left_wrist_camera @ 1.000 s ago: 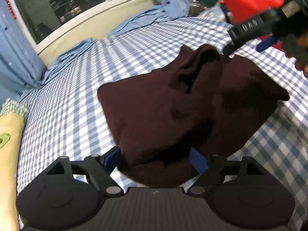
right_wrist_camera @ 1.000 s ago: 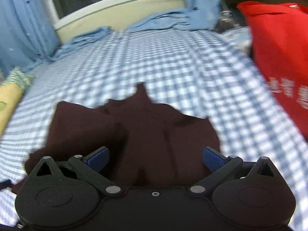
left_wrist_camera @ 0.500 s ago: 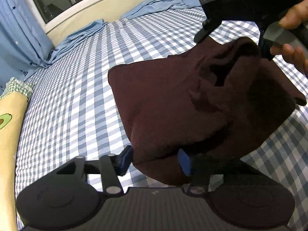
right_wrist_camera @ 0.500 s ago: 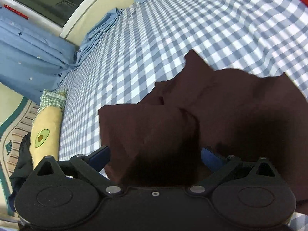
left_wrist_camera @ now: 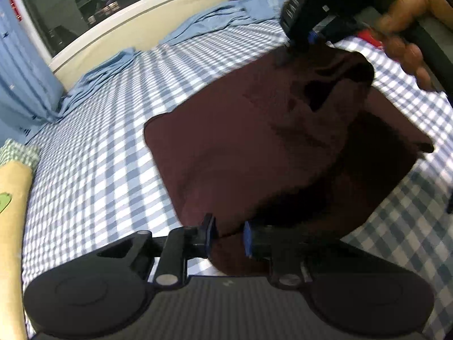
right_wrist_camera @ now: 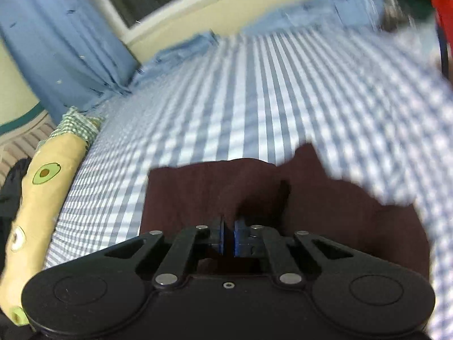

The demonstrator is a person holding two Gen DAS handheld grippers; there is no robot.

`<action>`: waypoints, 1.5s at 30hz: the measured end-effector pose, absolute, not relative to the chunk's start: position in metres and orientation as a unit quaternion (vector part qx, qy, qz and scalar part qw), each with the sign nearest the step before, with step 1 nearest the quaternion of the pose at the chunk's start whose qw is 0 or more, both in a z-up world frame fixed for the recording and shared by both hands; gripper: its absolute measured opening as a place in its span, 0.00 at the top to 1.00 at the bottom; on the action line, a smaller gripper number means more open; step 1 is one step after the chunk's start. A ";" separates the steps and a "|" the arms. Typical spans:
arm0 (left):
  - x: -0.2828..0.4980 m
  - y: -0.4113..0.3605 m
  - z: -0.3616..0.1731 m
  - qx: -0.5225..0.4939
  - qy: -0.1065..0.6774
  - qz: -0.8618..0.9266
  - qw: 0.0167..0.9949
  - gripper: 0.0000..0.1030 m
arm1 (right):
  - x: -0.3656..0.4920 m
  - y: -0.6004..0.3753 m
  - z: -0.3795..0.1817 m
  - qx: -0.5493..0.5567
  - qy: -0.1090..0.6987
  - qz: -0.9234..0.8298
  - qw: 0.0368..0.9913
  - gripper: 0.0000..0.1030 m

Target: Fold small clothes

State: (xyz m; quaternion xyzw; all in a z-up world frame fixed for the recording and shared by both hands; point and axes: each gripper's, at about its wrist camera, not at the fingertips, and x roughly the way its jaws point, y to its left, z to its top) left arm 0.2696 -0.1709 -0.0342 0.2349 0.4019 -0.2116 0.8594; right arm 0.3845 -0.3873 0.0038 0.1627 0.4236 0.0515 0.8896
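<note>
A dark maroon garment (left_wrist_camera: 254, 147) lies on the blue-and-white checked bed (left_wrist_camera: 113, 147). My left gripper (left_wrist_camera: 228, 236) is shut on the garment's near edge, with cloth pinched between its blue pads. My right gripper (right_wrist_camera: 228, 239) is shut on the garment (right_wrist_camera: 198, 192) at its far upper corner. It also shows in the left wrist view (left_wrist_camera: 305, 36), held by a hand and lifting that corner off the bed. The lifted part hangs in folds over the rest of the garment.
A yellow avocado-print bolster (right_wrist_camera: 42, 187) lies along the bed's left edge. Blue curtains (right_wrist_camera: 65, 45) and a window sill (left_wrist_camera: 136, 28) stand at the far side. A red bag (right_wrist_camera: 443, 8) is at the far right.
Both grippers closed from open onto the garment. The right gripper has lifted its corner and the view has swung up and left.
</note>
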 end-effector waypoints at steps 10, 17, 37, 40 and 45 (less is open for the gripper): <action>0.255 -0.224 -0.031 0.260 0.375 -0.304 0.836 0.83 | 0.344 -0.452 0.038 0.153 0.372 -0.011 0.916 0.95; 0.249 -0.241 -0.040 0.271 0.386 -0.337 0.815 0.80 | 0.314 -0.495 -0.001 0.157 0.417 -0.065 0.893 0.95; 0.257 -0.244 -0.035 0.233 0.426 -0.350 0.801 0.79 | 0.312 -0.486 -0.013 0.100 0.442 -0.069 0.889 0.96; 0.256 -0.252 -0.039 0.237 0.428 -0.355 0.797 0.79 | 0.309 -0.496 -0.019 0.104 0.452 -0.083 0.882 0.96; 0.259 -0.256 -0.036 0.238 0.436 -0.352 0.793 0.78 | 0.316 -0.504 -0.040 0.110 0.477 -0.092 0.867 0.95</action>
